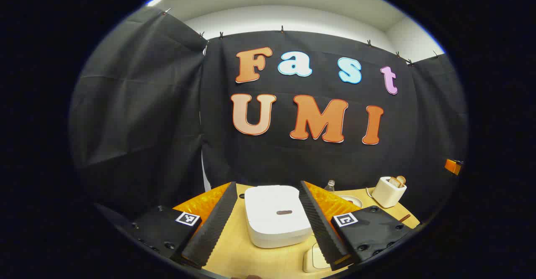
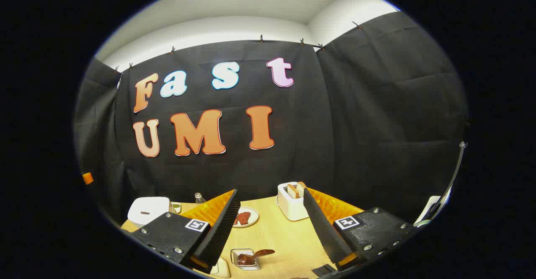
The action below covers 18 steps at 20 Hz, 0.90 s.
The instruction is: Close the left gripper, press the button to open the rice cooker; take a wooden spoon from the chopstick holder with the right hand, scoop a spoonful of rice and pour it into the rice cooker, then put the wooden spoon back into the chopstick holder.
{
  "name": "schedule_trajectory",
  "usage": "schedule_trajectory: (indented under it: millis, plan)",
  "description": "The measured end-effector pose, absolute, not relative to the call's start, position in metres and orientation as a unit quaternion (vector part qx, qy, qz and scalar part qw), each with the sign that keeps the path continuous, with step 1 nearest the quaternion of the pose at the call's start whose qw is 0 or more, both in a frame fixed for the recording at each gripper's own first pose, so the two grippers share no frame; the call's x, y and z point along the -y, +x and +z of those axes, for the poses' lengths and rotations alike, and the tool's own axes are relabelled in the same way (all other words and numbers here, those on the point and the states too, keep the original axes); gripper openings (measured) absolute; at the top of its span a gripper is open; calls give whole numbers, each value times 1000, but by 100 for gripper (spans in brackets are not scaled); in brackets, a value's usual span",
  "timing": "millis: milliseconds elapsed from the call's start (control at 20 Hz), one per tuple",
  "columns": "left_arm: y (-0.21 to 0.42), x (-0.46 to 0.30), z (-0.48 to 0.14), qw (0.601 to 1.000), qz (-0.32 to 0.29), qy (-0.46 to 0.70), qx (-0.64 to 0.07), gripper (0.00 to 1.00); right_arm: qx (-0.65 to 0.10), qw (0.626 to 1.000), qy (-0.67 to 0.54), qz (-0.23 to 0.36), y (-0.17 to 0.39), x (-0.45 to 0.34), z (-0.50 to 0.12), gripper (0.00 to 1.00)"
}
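— Both pairs of jaws stand spread wide with nothing between them. The left gripper (image 1: 268, 224), at the bottom of the left gripper view, has its two fingers angled outward, and the rice cooker (image 1: 277, 216) sits in the gap between them, lid down, in the lower middle of the frame.

— And the right gripper (image 2: 270, 228)?

— It is just as wide apart at the bottom of the right gripper view, over the wooden table (image 2: 289, 241). Low in the frame between its fingers sits a small metal holder (image 2: 245, 259) with the dark brown wooden spoon (image 2: 257, 254) lying in it, handle pointing right. Whether that is the chopstick holder cannot be told for certain.

— What lies beyond that?

— A pale plate (image 2: 245, 217) with something reddish on it, partly hidden behind the left finger in the frame. Farther back, near the middle, is a white toaster (image 2: 291, 205) with slices of bread sticking up. At the lower left of this view the rice cooker appears again, white and closed, with a clear bottle (image 2: 199, 197) just to its right.

— Anything else in the left gripper view?

— A cream-coloured object (image 1: 314, 260) at the bottom edge beside the right-hand finger, too cut off to name. The toaster stands at the lower right, and the bottle's top peeks above that finger. Black cloth (image 1: 142, 115) hangs behind everything.
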<state>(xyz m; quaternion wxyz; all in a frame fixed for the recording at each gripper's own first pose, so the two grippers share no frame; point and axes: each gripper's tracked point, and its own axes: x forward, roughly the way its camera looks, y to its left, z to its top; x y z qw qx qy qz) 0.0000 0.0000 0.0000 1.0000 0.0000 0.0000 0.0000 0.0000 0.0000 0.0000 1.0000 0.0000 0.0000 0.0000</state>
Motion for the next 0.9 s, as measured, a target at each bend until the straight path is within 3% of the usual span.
schedule_trajectory:
  millis: [50, 900]
  plan:
    - [-3, -8, 6, 1000, -1, 1, 8, 100, 2, 1000, -6, 2, -5, -9, 2, 94]
    - [-14, -44, 18, 999, 17, 0, 29, 100, 29, 998, -51, 11, -18, -41, 19, 94]
